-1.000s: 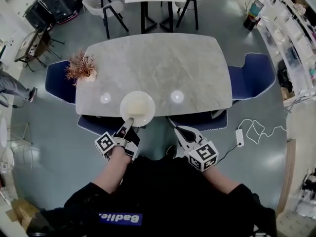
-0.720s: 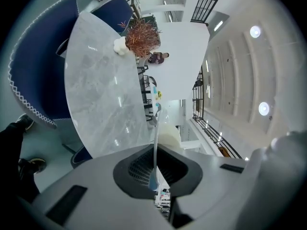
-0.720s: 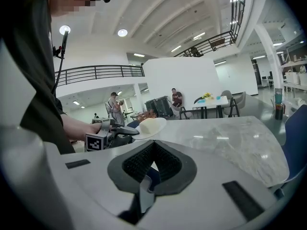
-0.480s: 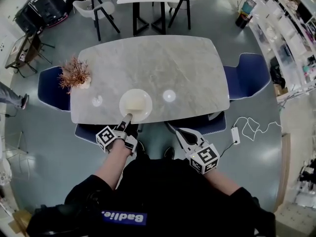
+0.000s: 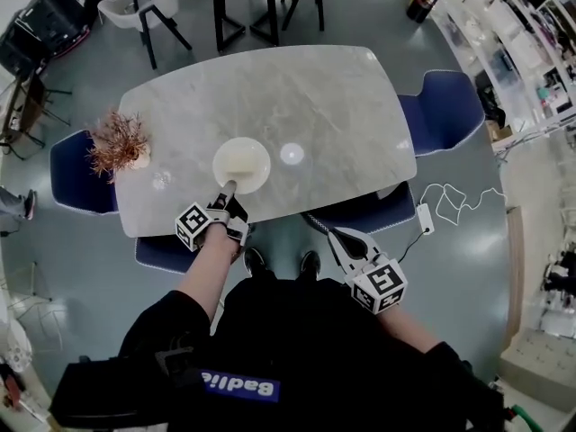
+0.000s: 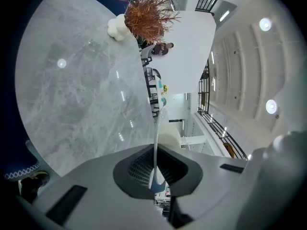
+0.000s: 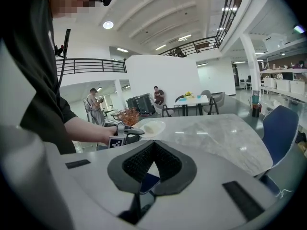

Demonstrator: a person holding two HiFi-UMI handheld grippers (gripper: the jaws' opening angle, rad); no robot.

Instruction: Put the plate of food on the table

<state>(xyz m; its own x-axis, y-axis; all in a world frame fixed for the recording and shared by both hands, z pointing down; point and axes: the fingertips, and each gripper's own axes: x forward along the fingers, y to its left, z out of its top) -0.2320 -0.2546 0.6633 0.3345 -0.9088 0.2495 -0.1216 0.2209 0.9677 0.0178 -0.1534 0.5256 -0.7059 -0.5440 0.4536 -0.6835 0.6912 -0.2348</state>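
A round white plate with a pale piece of food on it is over the near middle of the grey marble table. My left gripper is shut on the plate's near rim. In the left gripper view the rim runs edge-on between the pads of that left gripper. Whether the plate touches the table I cannot tell. My right gripper hangs shut and empty below the table's near edge. The right gripper view shows the right gripper, with the plate and the left gripper beyond it.
A dried reddish plant in a white vase stands at the table's left end. Blue chairs stand around the table, one tucked under the near edge. A white cable and power strip lie on the floor at right.
The plate has gone from overhanging the near edge to well over the tabletop, carried forward by my left gripper. The right gripper has stayed low by the near chair.
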